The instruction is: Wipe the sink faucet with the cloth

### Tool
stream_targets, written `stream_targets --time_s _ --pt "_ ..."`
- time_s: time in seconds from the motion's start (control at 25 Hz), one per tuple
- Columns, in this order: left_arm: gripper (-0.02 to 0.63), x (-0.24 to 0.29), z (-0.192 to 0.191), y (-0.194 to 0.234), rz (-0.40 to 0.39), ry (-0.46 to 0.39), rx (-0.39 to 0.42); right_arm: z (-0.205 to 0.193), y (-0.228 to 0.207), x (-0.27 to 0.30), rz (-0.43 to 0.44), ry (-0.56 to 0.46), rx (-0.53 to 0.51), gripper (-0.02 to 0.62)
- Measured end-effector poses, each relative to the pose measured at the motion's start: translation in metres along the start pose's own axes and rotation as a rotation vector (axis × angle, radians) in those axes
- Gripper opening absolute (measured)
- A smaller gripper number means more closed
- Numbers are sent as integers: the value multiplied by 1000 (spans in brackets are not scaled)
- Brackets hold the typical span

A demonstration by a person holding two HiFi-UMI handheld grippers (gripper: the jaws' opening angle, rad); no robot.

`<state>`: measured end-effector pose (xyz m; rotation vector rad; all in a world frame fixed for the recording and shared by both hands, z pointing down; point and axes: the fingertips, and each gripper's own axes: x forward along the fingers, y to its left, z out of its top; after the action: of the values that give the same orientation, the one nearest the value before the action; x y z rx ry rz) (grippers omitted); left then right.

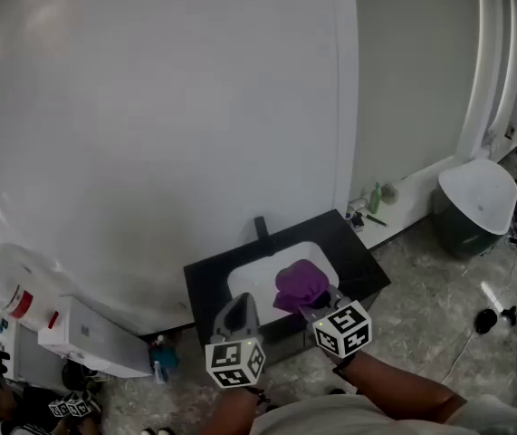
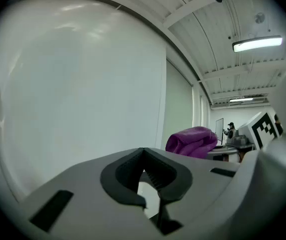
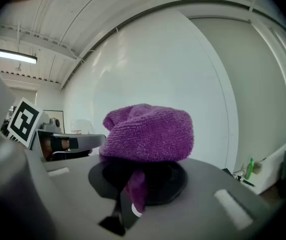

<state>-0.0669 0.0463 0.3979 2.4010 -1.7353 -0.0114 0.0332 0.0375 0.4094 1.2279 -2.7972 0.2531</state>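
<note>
One purple terry cloth [image 3: 148,130], bunched, pinched in right tool [image 3: 131,191]

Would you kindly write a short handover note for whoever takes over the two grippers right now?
Left gripper: jaws together, nothing between them, held over the front edge of the sink.
Right gripper: jaws shut on the purple cloth, which is bunched up above the sink.
Faucet: black, at the back of the sink, apart from the cloth.
Done: the cloth is in the grip.
Left: bring the cloth to the faucet and wipe it. The pictures do not show whether any wiping has been done.
</note>
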Motion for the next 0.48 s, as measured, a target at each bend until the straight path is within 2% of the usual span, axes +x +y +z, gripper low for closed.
stream_targets --time_s 0.48 --pt "4 3 -1 -1 -9 3 -19 0 -3 0 -7 -1 1 44"
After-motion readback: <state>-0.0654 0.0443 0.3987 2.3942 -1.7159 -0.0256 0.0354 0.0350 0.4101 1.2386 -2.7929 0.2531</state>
